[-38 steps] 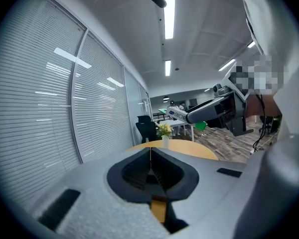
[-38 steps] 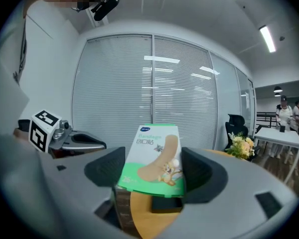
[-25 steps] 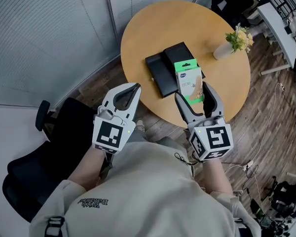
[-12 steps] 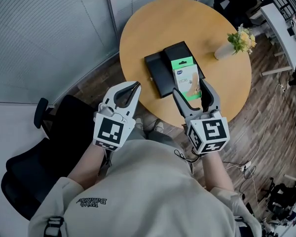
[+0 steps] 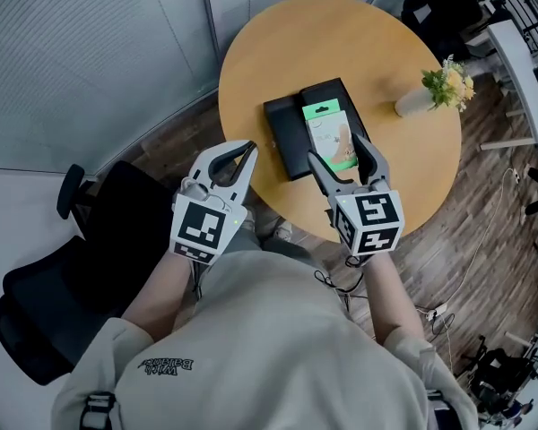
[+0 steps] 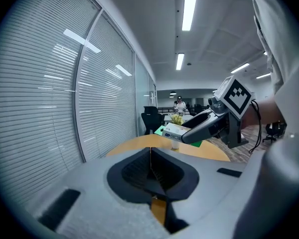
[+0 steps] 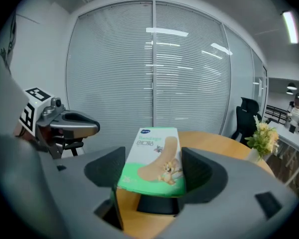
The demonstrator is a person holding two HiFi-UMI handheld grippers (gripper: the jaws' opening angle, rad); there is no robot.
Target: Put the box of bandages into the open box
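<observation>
My right gripper (image 5: 338,153) is shut on the box of bandages (image 5: 328,133), a green and white carton, and holds it level above the table. Under it lies the open black box (image 5: 285,133), two shallow halves side by side near the middle of the round wooden table (image 5: 260,52). In the right gripper view the bandage box (image 7: 157,161) sits between both jaws, with part of the black box (image 7: 158,206) below it. My left gripper (image 5: 242,155) is shut on nothing and hovers off the table's near left edge. The left gripper view shows the left gripper (image 6: 150,156) with its jaws pressed together.
A white vase of yellow flowers (image 5: 430,92) stands at the table's right side. A black office chair (image 5: 63,267) is on the floor at my left. A glass wall with blinds (image 5: 90,52) runs behind the table. Desks and chairs fill the far right.
My right gripper has carried the bandage box forward and a little left, from the table's near edge to over the black box. The left gripper has barely moved.
</observation>
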